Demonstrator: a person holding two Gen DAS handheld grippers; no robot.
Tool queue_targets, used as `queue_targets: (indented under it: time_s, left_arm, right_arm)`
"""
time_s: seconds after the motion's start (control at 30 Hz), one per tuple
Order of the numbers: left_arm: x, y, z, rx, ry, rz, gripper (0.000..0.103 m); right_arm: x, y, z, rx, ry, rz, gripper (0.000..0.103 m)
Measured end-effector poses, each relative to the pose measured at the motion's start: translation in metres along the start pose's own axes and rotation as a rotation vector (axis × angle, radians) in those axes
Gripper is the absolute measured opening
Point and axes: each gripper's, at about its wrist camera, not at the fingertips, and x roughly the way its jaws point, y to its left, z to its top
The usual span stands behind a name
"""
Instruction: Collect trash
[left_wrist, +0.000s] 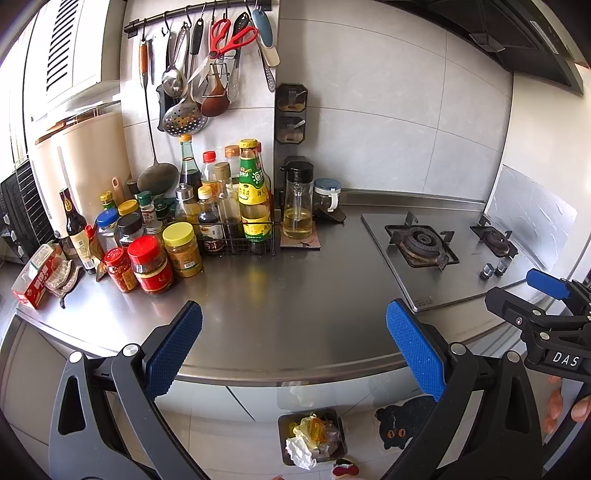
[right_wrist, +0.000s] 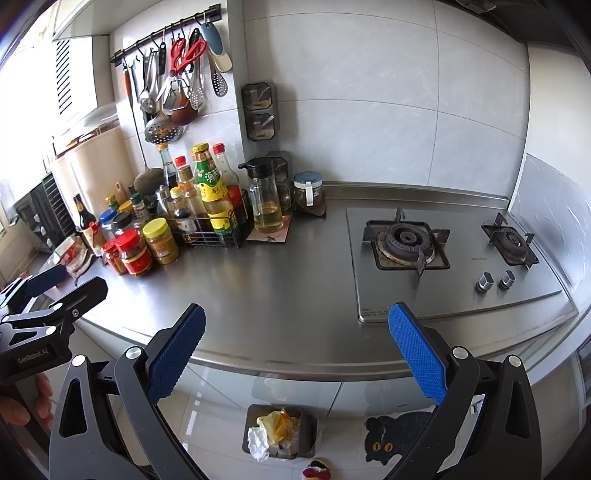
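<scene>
A dark trash bin (left_wrist: 284, 421) (right_wrist: 310, 424) stands on the floor below the counter's front edge, filled with crumpled white paper (left_wrist: 301, 452) (right_wrist: 258, 443) and yellow wrappers (left_wrist: 314, 430) (right_wrist: 277, 424). My left gripper (left_wrist: 293, 349) hovers open above the steel counter's front edge with nothing between its blue pads. My right gripper (right_wrist: 295, 349) is open too and empty, at about the same height. Each gripper shows in the other's view, the right gripper (left_wrist: 546, 291) at the far right and the left gripper (right_wrist: 44, 284) at the far left. The steel counter (left_wrist: 295, 295) (right_wrist: 277, 295) in front of both is bare.
Sauce bottles and jars (left_wrist: 177, 229) (right_wrist: 166, 221) crowd the counter's left back, with an oil dispenser (left_wrist: 297, 199) (right_wrist: 266, 199) beside them. A two-burner gas hob (left_wrist: 436, 251) (right_wrist: 443, 258) lies on the right. Utensils (left_wrist: 207, 66) hang above. A cat mat (left_wrist: 402, 424) (right_wrist: 391, 435) lies on the floor.
</scene>
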Motion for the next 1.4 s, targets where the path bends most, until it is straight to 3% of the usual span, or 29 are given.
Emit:
queue_targets:
  time_s: [1.4]
  left_arm:
    - [0.0009,0.0007,0.0003,0.006,-0.001,0.003,0.095]
  right_arm:
    - [-0.0025,0.0024,0.0026,0.01,-0.011,0.003,0.1]
